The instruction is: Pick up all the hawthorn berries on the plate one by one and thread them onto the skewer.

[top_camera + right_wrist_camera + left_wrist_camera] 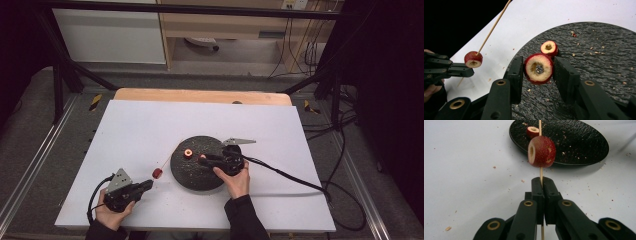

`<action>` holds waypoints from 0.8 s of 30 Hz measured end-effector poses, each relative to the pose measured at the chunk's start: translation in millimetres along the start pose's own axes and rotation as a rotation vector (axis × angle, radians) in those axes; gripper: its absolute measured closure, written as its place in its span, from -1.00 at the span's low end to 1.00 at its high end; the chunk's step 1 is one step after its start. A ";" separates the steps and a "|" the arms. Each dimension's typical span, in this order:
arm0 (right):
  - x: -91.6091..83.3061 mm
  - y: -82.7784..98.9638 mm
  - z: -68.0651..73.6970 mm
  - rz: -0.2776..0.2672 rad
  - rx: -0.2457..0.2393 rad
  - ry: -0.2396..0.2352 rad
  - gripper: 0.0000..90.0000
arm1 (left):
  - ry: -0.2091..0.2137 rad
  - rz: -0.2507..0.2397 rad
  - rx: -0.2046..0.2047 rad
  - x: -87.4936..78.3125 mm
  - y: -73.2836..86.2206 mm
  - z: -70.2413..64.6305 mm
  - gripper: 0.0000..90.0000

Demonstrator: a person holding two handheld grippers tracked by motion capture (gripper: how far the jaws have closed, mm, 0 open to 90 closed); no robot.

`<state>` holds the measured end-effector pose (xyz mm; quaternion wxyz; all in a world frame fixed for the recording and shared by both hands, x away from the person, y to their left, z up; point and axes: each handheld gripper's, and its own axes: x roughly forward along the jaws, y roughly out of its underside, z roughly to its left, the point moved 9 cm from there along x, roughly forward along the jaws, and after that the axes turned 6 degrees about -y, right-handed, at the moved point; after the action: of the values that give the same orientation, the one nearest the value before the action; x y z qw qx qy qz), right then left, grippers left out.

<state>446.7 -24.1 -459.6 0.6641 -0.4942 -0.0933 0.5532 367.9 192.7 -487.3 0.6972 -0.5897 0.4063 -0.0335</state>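
Note:
My left gripper [541, 181] is shut on a thin wooden skewer [540, 173], which carries a red cored fruit [541, 151] just past the jaw tips. In the high view this gripper [150, 184] lies on the table at the front left, with the skewered fruit [158, 173] beside a round black plate [197, 177]. My right gripper [538, 64] is shut on a second cored red fruit [538, 68], held just above the plate [594, 62]. A third fruit [549, 48] lies on the plate right behind it. The right gripper view also takes in the left gripper [469, 72] and its skewer [494, 26].
A white board [130, 130] covers the table, with a wooden edge [200, 95] at the back. Crumbs are scattered on the plate and on the board near it. A black cable [285, 175] trails right from the right gripper. Black frame bars stand around the table.

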 end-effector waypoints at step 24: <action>-8.1 -14.2 9.7 -0.297 0.067 -0.049 0.36 | 0.001 -0.031 -0.002 3.5 -5.4 -9.6 0.96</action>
<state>446.3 -24.0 -440.6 0.7525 -0.4388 -0.1630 0.4634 366.7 181.7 -484.3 0.6958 -0.5965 0.3976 -0.0441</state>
